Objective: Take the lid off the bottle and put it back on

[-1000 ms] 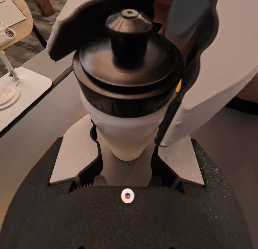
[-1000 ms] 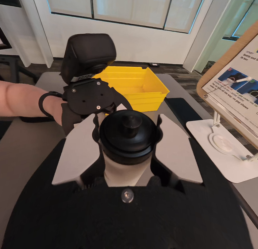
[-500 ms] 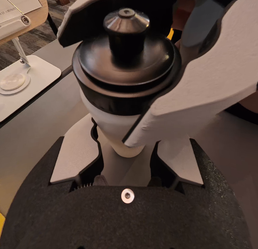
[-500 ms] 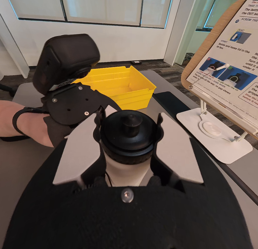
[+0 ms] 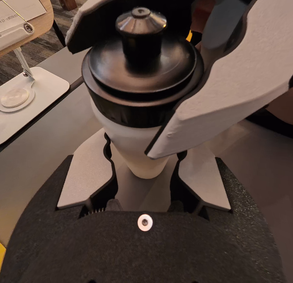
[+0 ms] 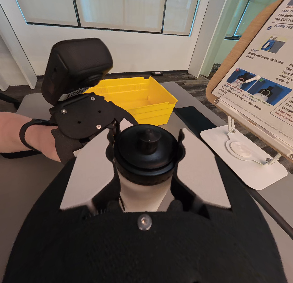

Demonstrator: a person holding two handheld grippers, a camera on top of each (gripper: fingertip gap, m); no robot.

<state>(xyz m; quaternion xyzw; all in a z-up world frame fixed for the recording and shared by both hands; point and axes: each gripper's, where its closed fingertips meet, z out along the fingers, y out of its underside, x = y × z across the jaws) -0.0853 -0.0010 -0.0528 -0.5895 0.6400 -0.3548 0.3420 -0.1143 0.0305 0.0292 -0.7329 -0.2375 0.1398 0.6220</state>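
right gripper (image 6: pixel 146 151) fingers (image 6: pixel 93 165) clamp the lid (image 6: pixel 145 154).

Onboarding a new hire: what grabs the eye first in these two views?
The white bottle with its black lid, dead centre: the right gripper has its jaws on the lid, the left gripper has its jaws around the body lower down. Behind sits an empty yellow bin; an instruction board stands at right.

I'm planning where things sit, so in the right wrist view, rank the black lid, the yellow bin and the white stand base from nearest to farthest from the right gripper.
1. Black lid: between the right gripper fingers.
2. White stand base: on the table, off to the right.
3. Yellow bin: ahead, behind the bottle.
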